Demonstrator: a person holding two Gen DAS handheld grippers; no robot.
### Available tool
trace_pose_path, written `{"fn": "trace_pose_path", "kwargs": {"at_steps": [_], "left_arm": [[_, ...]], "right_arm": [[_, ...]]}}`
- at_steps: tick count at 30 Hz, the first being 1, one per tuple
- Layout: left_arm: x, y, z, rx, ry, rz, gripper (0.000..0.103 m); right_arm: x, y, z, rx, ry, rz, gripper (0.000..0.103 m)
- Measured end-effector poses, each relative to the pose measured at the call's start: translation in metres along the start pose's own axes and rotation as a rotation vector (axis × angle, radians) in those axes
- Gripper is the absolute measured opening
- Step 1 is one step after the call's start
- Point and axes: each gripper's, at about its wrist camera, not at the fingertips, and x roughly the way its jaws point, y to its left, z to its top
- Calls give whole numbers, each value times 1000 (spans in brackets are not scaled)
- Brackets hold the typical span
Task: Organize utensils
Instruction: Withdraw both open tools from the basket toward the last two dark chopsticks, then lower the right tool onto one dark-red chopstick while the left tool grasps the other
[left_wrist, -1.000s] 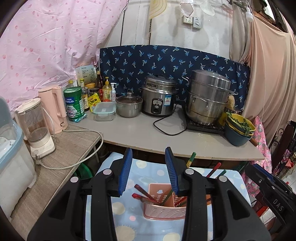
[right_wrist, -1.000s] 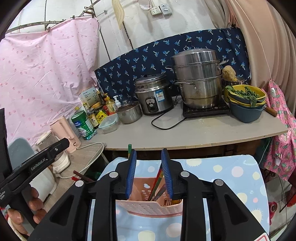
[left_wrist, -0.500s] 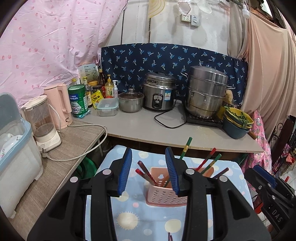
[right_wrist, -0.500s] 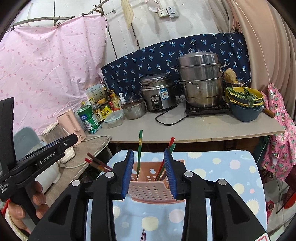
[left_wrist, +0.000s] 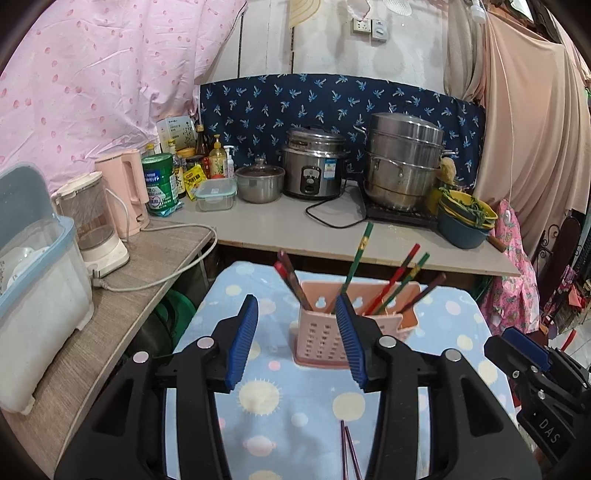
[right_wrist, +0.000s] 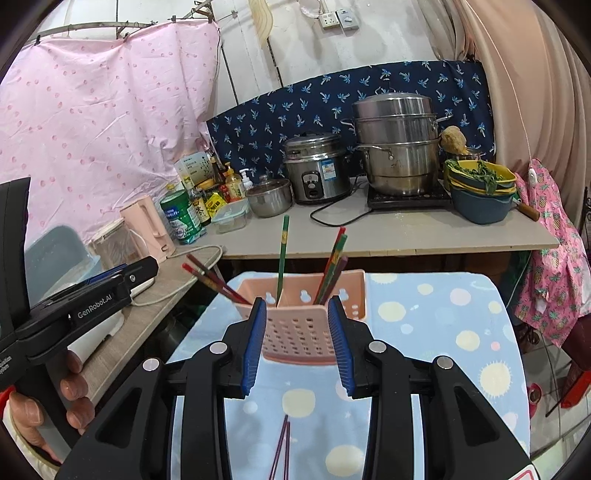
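Observation:
A pink perforated utensil holder (left_wrist: 325, 336) stands on a blue patterned cloth (left_wrist: 280, 402) and holds several red, green and dark chopsticks (left_wrist: 395, 280). It also shows in the right wrist view (right_wrist: 299, 332). A purple pair of chopsticks (left_wrist: 349, 454) lies on the cloth near me, also in the right wrist view (right_wrist: 282, 446). My left gripper (left_wrist: 297, 336) is open and empty, just short of the holder. My right gripper (right_wrist: 297, 334) is open and empty, its jaws either side of the holder's near face without touching.
A counter (left_wrist: 280, 229) behind holds a rice cooker (left_wrist: 314, 170), a steel steamer pot (left_wrist: 402, 162), stacked bowls (left_wrist: 465, 218), a kettle (left_wrist: 123, 195) and bottles. A plastic bin (left_wrist: 33, 280) stands at left. The other gripper (right_wrist: 85, 302) shows at left in the right wrist view.
Both grippers have pulled back and up from the holder, which now appears farther away and fully in view. The purple chopsticks on the cloth have come into view.

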Motion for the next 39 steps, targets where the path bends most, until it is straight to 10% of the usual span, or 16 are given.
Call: {"fn": "trace_pose_path", "kwargs": {"at_steps": [39], "left_arm": [[-13,18,-214,26,377,16,42]], "right_arm": [[-11,15,-240,-106,421,-22,34]]}}
